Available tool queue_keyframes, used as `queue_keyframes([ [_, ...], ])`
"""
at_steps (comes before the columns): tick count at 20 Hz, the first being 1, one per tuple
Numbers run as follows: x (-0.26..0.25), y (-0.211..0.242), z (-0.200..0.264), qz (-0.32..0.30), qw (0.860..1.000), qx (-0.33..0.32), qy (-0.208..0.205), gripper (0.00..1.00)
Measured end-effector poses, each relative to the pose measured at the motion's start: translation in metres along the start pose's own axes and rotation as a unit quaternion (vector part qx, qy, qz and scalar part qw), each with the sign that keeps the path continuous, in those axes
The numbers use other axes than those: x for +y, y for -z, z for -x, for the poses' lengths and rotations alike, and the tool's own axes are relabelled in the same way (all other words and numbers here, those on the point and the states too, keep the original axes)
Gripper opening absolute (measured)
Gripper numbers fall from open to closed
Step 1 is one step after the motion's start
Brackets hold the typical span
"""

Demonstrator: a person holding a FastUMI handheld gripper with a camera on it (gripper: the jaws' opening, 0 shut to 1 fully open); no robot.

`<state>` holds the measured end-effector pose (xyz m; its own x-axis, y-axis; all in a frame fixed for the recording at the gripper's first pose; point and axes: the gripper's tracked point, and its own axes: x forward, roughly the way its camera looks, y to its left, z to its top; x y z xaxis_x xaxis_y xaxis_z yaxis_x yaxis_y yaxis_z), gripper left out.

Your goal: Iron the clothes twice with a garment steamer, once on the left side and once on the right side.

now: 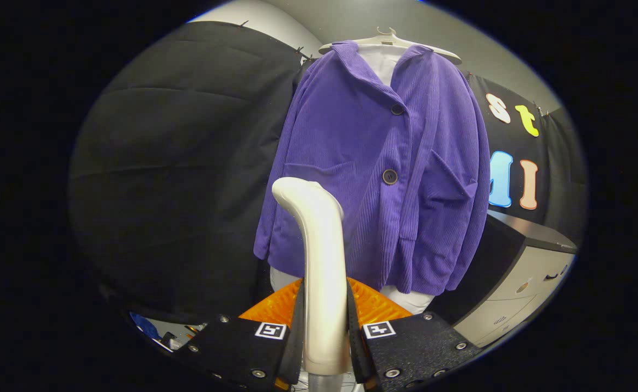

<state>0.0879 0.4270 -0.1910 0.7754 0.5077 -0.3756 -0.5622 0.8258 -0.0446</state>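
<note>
A purple corduroy jacket (373,179) with dark buttons hangs on a white hanger (390,41) over a white mannequin torso, just beyond my fingers. My gripper (324,326) is shut on the cream handle of a garment steamer (319,261), both fingers pressing its sides. The steamer's curved head rises between the fingers and stands in front of the jacket's lower left panel, near the left pocket. I cannot tell whether the head touches the cloth.
A grey cabinet (526,283) with drawers stands to the right of the jacket. Black cloth (177,163) covers the wall to the left. Small items lie on a surface low on the left (161,332).
</note>
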Motion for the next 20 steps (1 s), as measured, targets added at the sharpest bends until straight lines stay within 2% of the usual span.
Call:
queue_keyframes([
  [7, 0.005, 0.056, 0.001, -0.012, 0.998, 0.052, -0.016, 0.37],
  [12, 0.009, 0.07, 0.015, -0.032, 0.997, 0.073, -0.022, 0.37],
  [14, 0.002, 0.063, 0.028, -0.042, 0.997, 0.068, -0.021, 0.37],
  [20, -0.043, 0.0, 0.092, -0.071, 0.997, -0.008, -0.01, 0.37],
])
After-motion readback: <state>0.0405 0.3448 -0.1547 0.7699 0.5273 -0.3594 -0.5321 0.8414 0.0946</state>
